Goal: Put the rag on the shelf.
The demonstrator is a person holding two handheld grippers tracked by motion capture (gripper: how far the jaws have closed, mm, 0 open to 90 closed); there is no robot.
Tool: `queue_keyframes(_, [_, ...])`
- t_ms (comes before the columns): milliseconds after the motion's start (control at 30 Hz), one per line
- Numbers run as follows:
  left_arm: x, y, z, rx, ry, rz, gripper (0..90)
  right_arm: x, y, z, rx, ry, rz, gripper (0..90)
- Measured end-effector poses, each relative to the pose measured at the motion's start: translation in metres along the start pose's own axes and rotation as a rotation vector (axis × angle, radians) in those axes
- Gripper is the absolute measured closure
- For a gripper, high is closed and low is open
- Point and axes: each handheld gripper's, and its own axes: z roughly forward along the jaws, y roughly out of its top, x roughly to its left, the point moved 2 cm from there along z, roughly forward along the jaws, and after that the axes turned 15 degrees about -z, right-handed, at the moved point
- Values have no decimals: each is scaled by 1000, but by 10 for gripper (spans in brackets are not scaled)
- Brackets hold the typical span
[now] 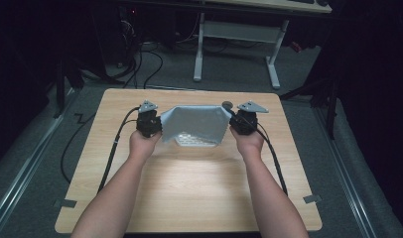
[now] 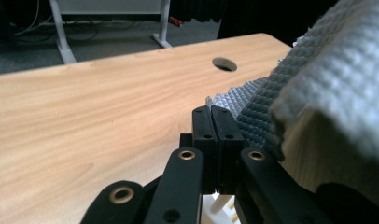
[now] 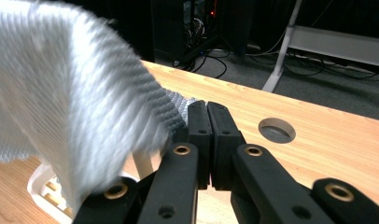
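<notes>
Tongs on both sides are pressed fully shut, each pinching a corner of the same grey waffle-weave cloth [image 1: 197,123]: the left tongs [image 1: 157,125] have its left corner, which in the left gripper view pokes out just past the closed jaw tips [image 2: 218,121], and the right tongs [image 1: 235,122] clamp the opposite corner, seen bunched against the jaws in the right gripper view [image 3: 207,122]. Between the two pairs the cloth hangs stretched and lifted off the desk [image 1: 189,198], sagging a little in the middle, and its lower edge drapes over a small white slatted basket [image 1: 195,141] that sits on the desk just below and between the tongs — a corner of that basket [image 3: 46,189] peeks out beneath the fabric in the right gripper view. As a judgement, the picking-up and spreading part looks done: both corners are secured and the cloth is opened out wide. What seems left is the laying down or folding — bringing the sheet down flat, or over the basket, and letting go; nothing shows it settled yet. The cloth's long axis runs from one pair of tongs to the other, straight across the desk side to side, with its held edge uppermost and its free edge pointing down and toward the person. Beyond the right tongs, a round cable hole [image 3: 276,130] lies in the desk, well clear of the fabric.
</notes>
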Motion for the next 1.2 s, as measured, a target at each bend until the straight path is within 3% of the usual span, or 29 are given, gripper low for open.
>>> queue_keyframes(433, [3, -20, 7, 26, 2, -9, 895, 2, -28, 5, 43, 2, 30, 892])
queue_keyframes(667, [5, -23, 5, 15, 11, -22, 887, 4, -30, 6, 51, -7, 28, 875])
queue_keyframes(900, [10, -15, -7, -27, 62, -15, 689, 0, -25, 1, 46, -33, 29, 702])
queue_keyframes(1200, [23, -2, -38, -93, 115, -33, 581, -11, -17, -15, 28, -75, 9, 597])
